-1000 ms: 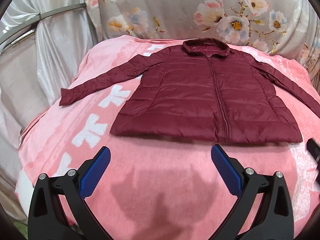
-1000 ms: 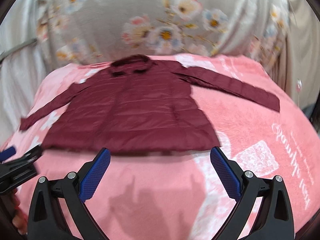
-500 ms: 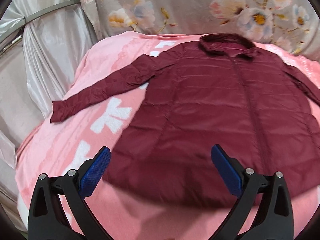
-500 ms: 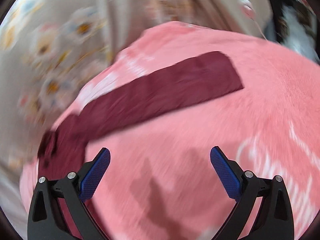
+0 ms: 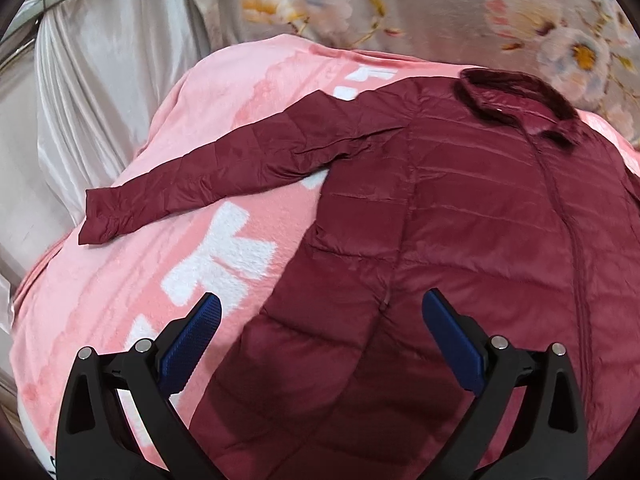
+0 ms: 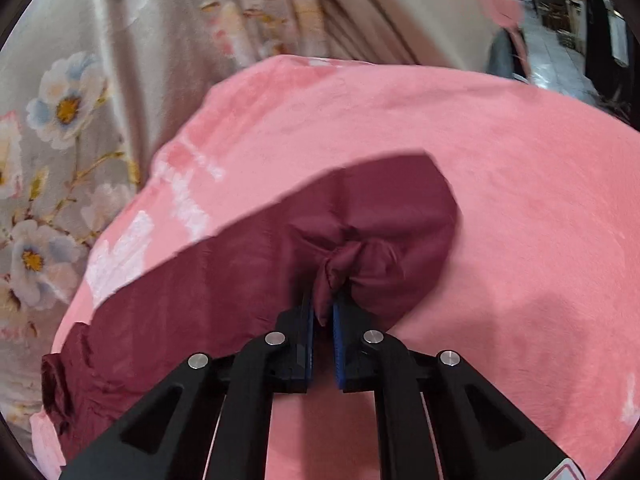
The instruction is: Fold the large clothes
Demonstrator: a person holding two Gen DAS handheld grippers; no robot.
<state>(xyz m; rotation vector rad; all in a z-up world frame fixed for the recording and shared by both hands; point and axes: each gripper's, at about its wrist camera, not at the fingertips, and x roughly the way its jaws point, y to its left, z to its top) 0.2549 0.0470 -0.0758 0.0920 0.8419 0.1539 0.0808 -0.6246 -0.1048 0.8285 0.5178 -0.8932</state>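
- While the right gripper (image 6: 322,316) is pressed together on a bunched pinch of the sleeve (image 6: 372,232) near its cuff end, the cloth puckers into a knot just past the blue pads (image 6: 339,344), at about 12 o'clock from them in the right wrist view.
- From that pinch the sleeve runs away toward 8 o'clock, lying flat on the pink blanket (image 6: 520,200) until it reaches the crumpled body of the jacket at the lower left edge of that view.
- Beyond the blanket, at 10 o'clock, hangs a flowered curtain (image 6: 60,112).
- The left gripper (image 5: 320,330) is spread wide and holds nothing; it hangs above the lower side of the jacket (image 5: 480,240), one finger over the blanket (image 5: 120,280) at 9 o'clock, the other over the dark red quilting at 3 o'clock.
- Outward from it, the other sleeve (image 5: 208,184) lies stretched out toward 10 o'clock, its cuff resting flat on the blanket, and the collar (image 5: 516,100) sits at 1 o'clock near the flowered curtain (image 5: 440,8).
- The zip (image 5: 568,232) runs closed down the front, and the body lies spread flat, face up.
- As I judge it, the folding has barely begun: one sleeve is gripped and ready to be carried across the chest, and no fold yet shows.
- Left to do, by my reckoning: bring both sleeves in over the body, then fold the body on itself.
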